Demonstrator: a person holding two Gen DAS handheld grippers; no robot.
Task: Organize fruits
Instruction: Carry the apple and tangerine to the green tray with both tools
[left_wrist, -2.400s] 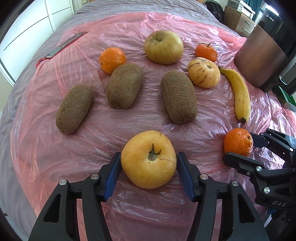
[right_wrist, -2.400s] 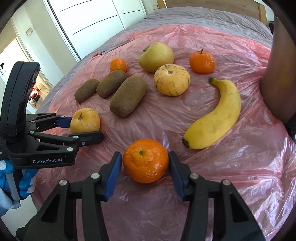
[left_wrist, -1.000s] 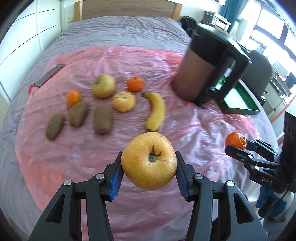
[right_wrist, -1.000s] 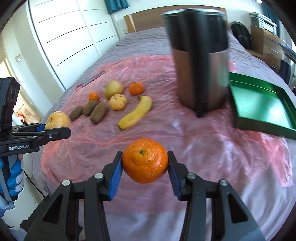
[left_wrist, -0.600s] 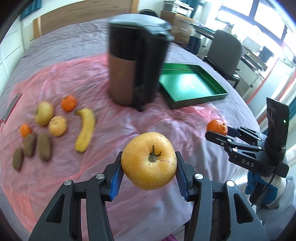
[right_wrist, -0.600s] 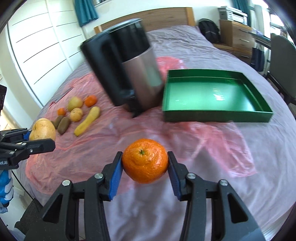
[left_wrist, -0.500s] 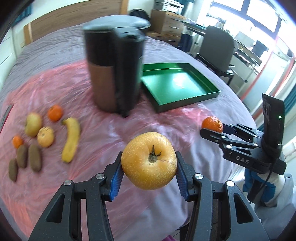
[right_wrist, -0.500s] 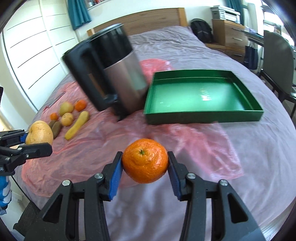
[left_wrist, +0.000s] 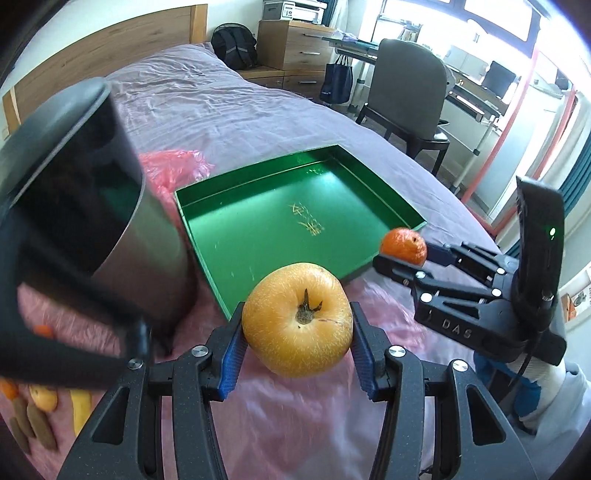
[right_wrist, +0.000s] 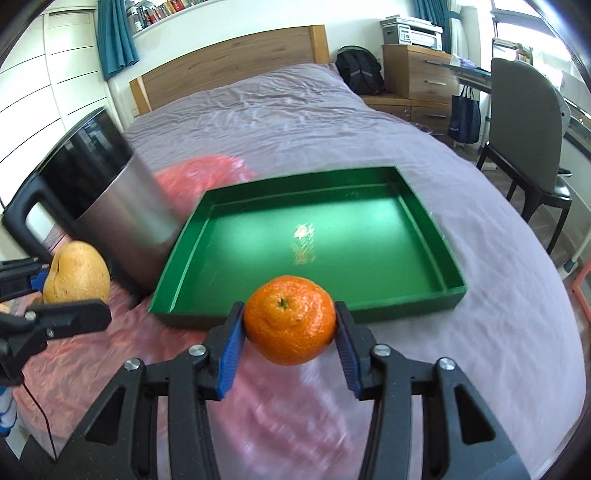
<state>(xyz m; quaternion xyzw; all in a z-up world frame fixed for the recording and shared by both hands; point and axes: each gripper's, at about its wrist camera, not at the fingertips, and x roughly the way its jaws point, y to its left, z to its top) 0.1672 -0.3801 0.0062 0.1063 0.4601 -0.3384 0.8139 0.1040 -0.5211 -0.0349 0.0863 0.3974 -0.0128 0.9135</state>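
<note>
My left gripper (left_wrist: 297, 347) is shut on a yellow apple (left_wrist: 297, 319) and holds it in the air just before the near left corner of an empty green tray (left_wrist: 236, 295). My right gripper (right_wrist: 290, 338) is shut on an orange mandarin (right_wrist: 290, 319), held in the air before the tray's near rim (right_wrist: 295, 310). The mandarin (left_wrist: 404, 245) in the right gripper also shows in the left wrist view, by the tray's near right corner. The apple (right_wrist: 75, 273) shows at the left of the right wrist view.
A tall black and steel kettle (left_wrist: 85, 206) stands close left of the tray on a pink plastic sheet (left_wrist: 295, 406) over the bed. A banana (left_wrist: 81, 408), kiwis (left_wrist: 40, 428) and other fruit lie far left. A chair (right_wrist: 528, 122) stands right of the bed.
Both grippers have swung right and forward with their fruit. The tray is now directly ahead and much closer, and the fruit row has slid off to the far left.
</note>
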